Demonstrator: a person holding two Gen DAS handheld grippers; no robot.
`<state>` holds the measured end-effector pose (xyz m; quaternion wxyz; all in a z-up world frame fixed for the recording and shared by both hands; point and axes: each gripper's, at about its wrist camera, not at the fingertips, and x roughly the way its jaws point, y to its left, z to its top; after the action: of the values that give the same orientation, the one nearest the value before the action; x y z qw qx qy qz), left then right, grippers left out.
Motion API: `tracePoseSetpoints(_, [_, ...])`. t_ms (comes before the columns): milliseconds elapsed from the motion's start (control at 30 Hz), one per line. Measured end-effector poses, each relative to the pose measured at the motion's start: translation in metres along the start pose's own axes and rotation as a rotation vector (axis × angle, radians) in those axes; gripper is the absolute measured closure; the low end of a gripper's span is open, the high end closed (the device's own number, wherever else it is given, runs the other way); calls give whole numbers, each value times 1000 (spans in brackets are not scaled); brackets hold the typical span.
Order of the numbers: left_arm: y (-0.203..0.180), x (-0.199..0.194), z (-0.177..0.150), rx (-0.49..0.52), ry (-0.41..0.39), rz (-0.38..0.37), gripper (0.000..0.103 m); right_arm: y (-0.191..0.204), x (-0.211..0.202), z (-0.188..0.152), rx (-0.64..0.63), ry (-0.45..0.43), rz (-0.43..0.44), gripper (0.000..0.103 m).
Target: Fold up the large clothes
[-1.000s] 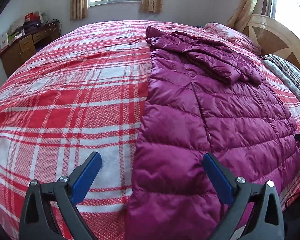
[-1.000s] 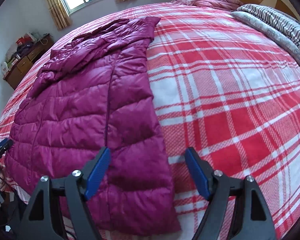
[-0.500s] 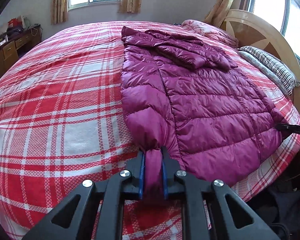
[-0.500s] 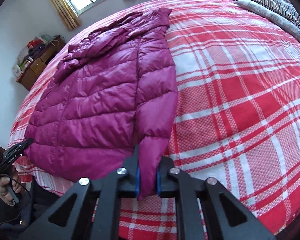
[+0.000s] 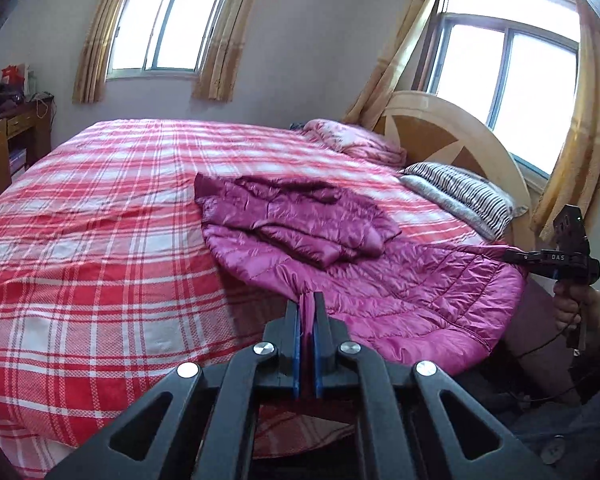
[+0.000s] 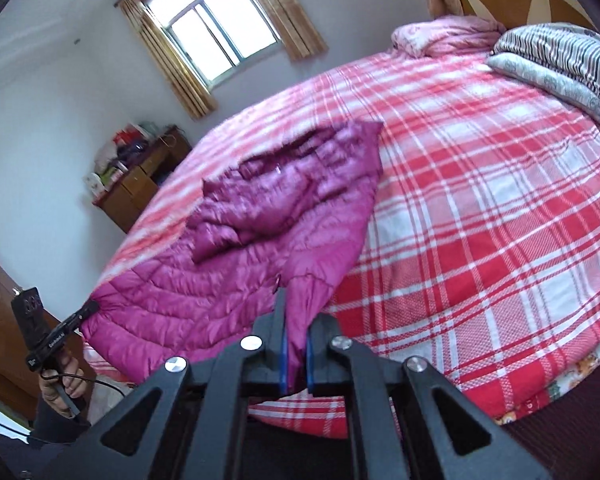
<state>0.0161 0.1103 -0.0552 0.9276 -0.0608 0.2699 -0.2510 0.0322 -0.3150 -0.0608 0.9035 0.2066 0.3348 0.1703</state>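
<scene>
Magenta down jacket lifted by its hem off a red plaid bed.

The bed (image 5: 100, 248) carries the quilted down jacket (image 5: 400, 284), collar end resting on the plaid bedspread (image 6: 480, 220), sleeves folded over the chest, hem end raised near the bed's edge. The left gripper (image 5: 307, 320) is clenched on one hem corner; the right gripper (image 6: 296, 344) is clenched on the other.

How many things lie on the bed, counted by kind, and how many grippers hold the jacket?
Magenta down jacket: 1
Striped pillow: 1
Pink floral quilt: 1
Grippers shut on the jacket: 2, left gripper, right gripper
Total: 5
</scene>
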Motion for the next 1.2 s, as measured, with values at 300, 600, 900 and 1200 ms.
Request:
tracePoseSetpoints(300, [5, -29, 47, -24, -104, -60, 99, 26, -34, 43, -39, -154, 40, 96])
tracePoseSetpoints(600, [59, 93, 118, -69, 0, -38, 99, -7, 73, 127, 38, -106, -42, 96])
tracePoseSetpoints(900, [124, 172, 149, -231, 65, 7, 93, -62, 170, 168, 127, -13, -130, 96])
tracePoseSetpoints(1200, [70, 183, 161, -26, -88, 195, 25, -88, 240, 185, 137, 45, -245, 96])
